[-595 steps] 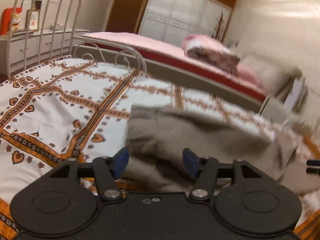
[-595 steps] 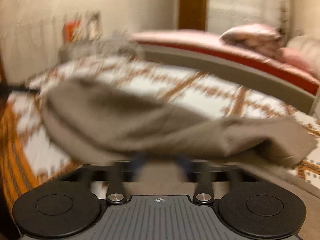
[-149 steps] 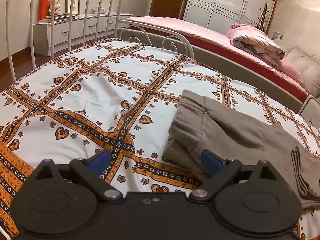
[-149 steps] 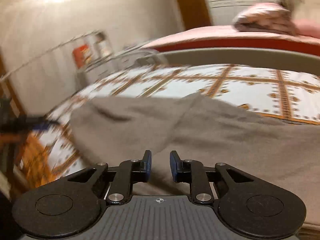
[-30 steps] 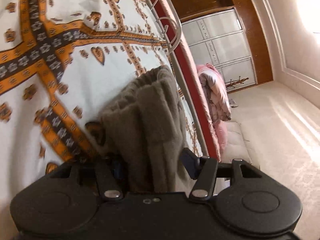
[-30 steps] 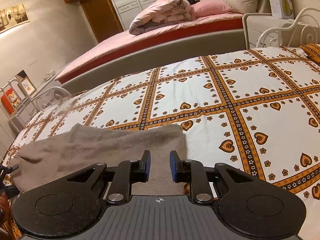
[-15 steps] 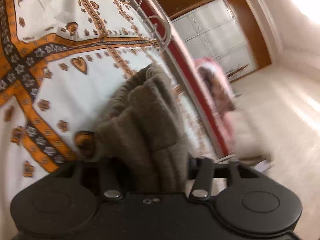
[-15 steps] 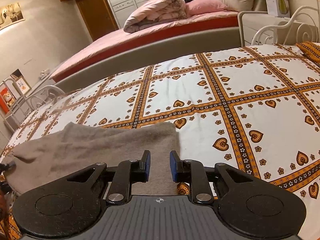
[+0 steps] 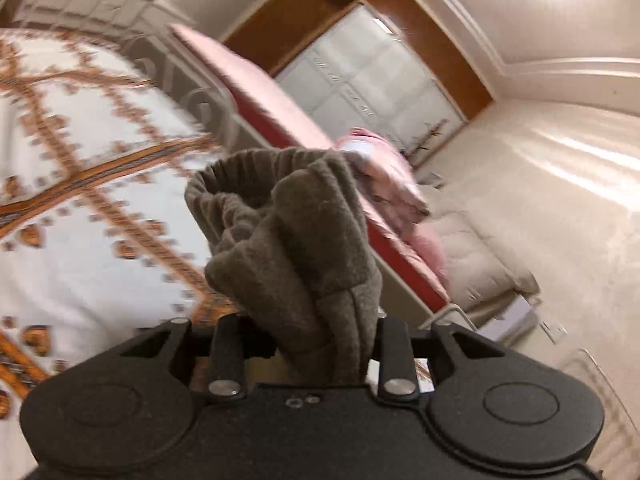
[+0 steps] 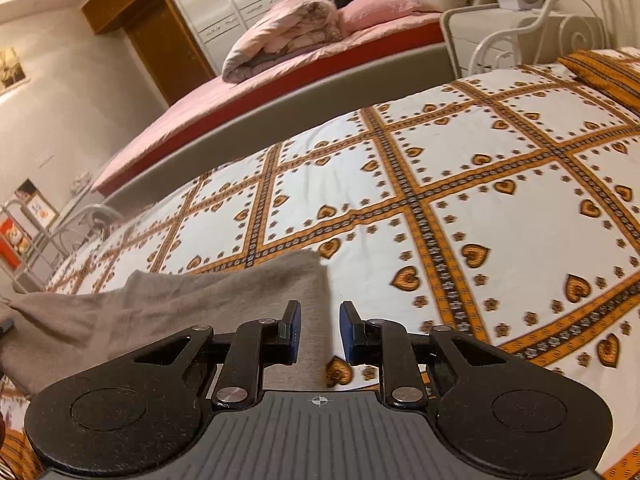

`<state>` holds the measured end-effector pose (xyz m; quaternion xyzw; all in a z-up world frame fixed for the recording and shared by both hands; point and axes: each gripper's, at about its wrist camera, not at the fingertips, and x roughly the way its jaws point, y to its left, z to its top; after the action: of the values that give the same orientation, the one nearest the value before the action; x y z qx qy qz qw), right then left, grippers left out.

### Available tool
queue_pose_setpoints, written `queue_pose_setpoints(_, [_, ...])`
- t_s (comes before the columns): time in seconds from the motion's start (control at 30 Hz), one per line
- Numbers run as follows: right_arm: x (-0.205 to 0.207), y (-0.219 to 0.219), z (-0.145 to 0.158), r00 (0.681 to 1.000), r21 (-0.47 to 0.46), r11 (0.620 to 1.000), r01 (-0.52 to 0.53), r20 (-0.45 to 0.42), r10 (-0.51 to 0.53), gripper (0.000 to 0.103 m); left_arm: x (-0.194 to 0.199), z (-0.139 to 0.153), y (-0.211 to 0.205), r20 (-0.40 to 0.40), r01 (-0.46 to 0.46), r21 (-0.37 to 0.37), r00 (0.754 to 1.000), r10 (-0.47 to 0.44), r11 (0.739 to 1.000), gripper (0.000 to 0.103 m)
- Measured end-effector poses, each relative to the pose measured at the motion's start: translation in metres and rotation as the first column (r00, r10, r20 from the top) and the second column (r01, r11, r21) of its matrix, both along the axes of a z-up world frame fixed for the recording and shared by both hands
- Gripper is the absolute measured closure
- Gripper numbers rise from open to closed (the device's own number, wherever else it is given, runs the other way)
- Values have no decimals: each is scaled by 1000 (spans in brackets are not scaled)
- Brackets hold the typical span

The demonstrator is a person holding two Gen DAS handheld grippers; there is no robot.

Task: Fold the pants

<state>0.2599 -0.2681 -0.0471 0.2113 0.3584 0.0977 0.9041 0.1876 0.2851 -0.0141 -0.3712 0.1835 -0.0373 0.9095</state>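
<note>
Left wrist view shows the left gripper [image 9: 306, 344] clamped on a thick bunch of the grey-brown pants [image 9: 296, 248]: the fabric fills the gap between the two arms and hides the pads, and the gathered elastic waistband [image 9: 256, 168] stands up at about 12 o'clock from the claw, lifted off the heart-patterned bedspread [image 9: 80, 152]. This picture is tilted and blurred, so I judge that the hand is in motion and is carrying the waist end over for a fold. In the right wrist view the right gripper [image 10: 319, 330] has its blue pads a little apart and holds nothing; it hovers over the far end of the pants [image 10: 168, 304], which lies flat on the bedspread [image 10: 500, 184] and stretches away toward 9 o'clock, its corner at about 12 o'clock just beyond the pads. To do this step well, I think the left hand should carry the waistband in a low, even arc toward the flat end and lay it down so that the edges meet, and only then let the claw go. The bunch in the claw looks thick and soft, so some layers may slip out or land twisted; a slow pace would help. The right claw could press on the flat end near its corner so that this part does not drag across the bed. The pink bed [image 10: 280, 68] behind is well apart and plays no part.
</note>
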Motion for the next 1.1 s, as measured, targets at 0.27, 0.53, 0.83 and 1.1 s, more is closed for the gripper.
queue_pose_setpoints(0.27, [-16, -39, 2, 998, 51, 997, 63, -3, -63, 81, 23, 33, -86, 41, 103, 148, 993, -111, 984, 83])
queue_pose_setpoints(0.53, [-30, -67, 0, 996, 51, 995, 88, -12, -88, 81, 60, 31, -204, 18, 313, 270, 944, -329, 911, 83])
queue_pose_setpoints(0.83, [-45, -99, -4, 988, 51, 987, 150, -38, -148, 81, 89, -31, -337, -204, 600, 357, 798, -568, 716, 78])
queue_pose_setpoints(1.1, [-47, -111, -10, 979, 79, 978, 194, -77, -188, 81, 71, -43, -362, -284, 662, 379, 748, -600, 646, 11])
